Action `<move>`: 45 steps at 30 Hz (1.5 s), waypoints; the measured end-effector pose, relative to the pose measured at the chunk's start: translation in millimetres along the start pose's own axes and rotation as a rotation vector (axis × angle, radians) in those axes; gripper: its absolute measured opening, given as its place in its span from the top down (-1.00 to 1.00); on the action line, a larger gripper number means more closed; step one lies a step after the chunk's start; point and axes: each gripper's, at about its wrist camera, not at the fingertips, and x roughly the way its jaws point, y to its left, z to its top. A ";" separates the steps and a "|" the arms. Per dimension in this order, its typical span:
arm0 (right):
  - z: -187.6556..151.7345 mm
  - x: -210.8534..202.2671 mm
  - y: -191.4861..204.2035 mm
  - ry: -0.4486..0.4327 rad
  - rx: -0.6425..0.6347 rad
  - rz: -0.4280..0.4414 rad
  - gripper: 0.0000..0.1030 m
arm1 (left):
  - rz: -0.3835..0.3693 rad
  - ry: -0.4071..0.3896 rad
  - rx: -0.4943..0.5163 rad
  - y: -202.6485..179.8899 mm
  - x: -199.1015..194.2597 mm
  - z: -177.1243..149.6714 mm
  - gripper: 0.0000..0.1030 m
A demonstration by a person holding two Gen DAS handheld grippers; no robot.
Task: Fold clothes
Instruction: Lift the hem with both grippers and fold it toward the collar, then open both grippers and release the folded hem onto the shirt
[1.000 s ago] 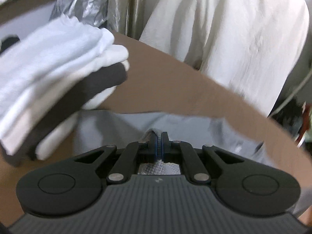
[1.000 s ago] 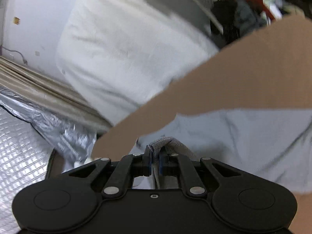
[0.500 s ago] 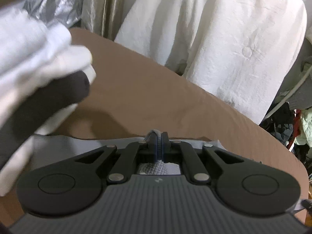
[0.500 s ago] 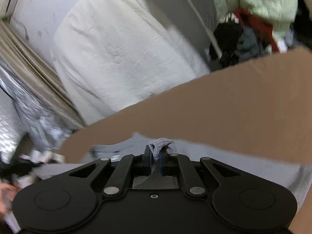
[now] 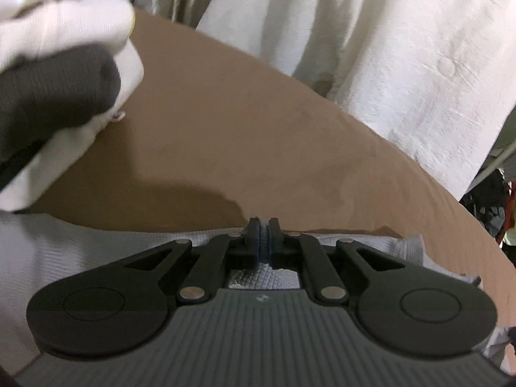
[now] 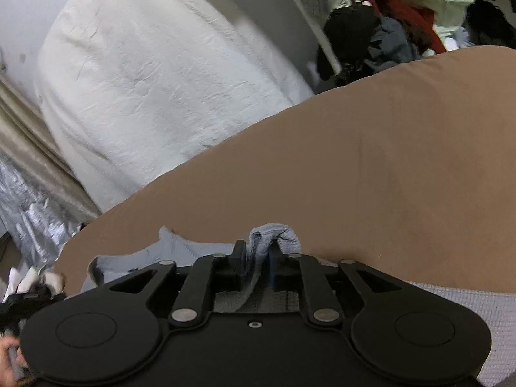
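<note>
Grey waffle-knit garment (image 5: pixel 80 251) spread low on the brown table (image 5: pixel 258 129), its far edge brought down to the surface: by the look of it, the laying-down end of a fold. At far left, a stack of folded clothes (image 5: pixel 58 64), white layers with a dark one between, just beside the grey cloth; keep the new fold clear of it so as not to nudge the pile. Next, the left gripper (image 5: pixel 264 238), clamped tight on a thin pinch of the grey edge, close over the tabletop. Then the right gripper (image 6: pixel 256 251), jaws opening, with a bunched tuft of the same cloth between them and apparently no longer squeezed. To finish well: settle both corners on the table level with each other, let go on the left only once the edge lies flat, draw each claw straight back along its fingers so that no pad drags the fabric, and watch for the tuft clinging to the right-hand pads. As for containers: no basket, bin or box to be made out. At far right, beyond the table edge, only a loose heap of clothes (image 6: pixel 387 25) in pale green, red, black and dark blue, with nothing visible holding it.
</note>
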 end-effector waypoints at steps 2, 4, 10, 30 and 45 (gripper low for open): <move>1.2 -12.7 -1.9 -0.031 -0.029 0.025 0.38 | 0.007 0.005 0.024 -1.0 3.9 -0.1 0.88; 3.4 -31.6 -9.7 -0.101 -0.003 0.034 0.18 | 0.017 -0.004 0.069 -4.7 4.0 1.5 0.85; 4.6 -53.3 -21.3 -0.150 0.045 0.047 0.16 | -0.063 -0.146 0.059 -13.9 -31.5 12.9 0.48; -54.4 -7.0 84.4 0.206 -0.470 0.211 0.15 | -0.213 0.230 0.675 -124.4 -17.9 -118.7 0.02; -80.6 37.9 100.6 0.046 -0.652 -0.049 0.17 | 0.098 0.040 0.715 -180.2 11.9 -78.1 -0.12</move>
